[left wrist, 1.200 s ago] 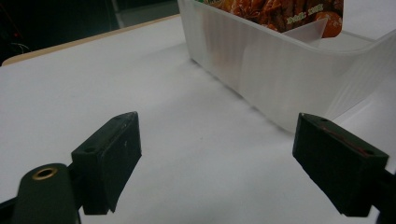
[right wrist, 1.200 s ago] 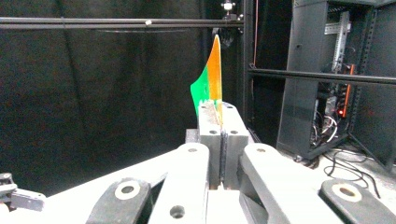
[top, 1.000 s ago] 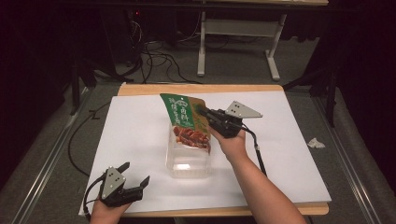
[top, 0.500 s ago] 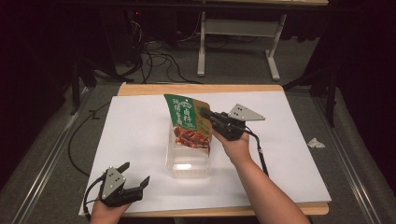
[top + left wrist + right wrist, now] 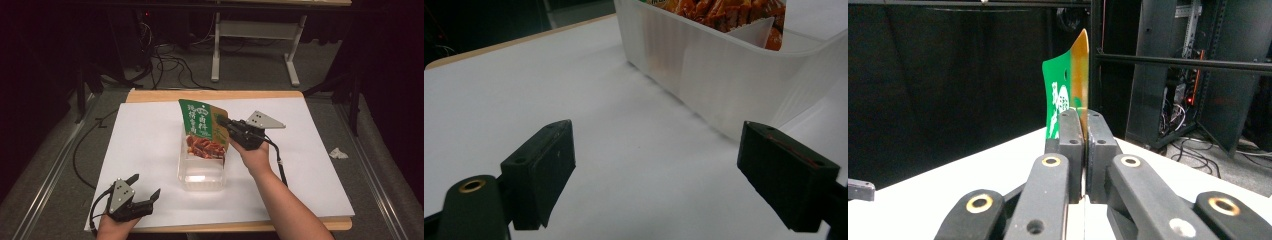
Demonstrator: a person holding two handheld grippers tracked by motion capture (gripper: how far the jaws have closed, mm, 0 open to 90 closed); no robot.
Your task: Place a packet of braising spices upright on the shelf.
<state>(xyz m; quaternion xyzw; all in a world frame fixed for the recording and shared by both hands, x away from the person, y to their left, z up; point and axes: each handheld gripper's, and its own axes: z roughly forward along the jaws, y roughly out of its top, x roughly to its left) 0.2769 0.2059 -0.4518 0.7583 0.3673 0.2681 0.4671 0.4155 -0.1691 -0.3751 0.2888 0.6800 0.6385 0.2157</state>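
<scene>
The right gripper [image 5: 223, 125] pinches the pouch's [image 5: 202, 131] upper edge, jaws clamped on the foil; the pouch stands tilted with its bottom inside the far end of the tub [image 5: 201, 172]. So thin a pinch could slip, or the pouch could catch the tub wall and drag it. Compared with a second ago, the pouch stands slightly more upright. The left gripper [image 5: 145, 194] rests gaping, empty, near the tub's left corner.

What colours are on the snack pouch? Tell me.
Green top with white lettering, orange-brown edge, reddish food photo below on the snack pouch; clearest in the high view.
</scene>
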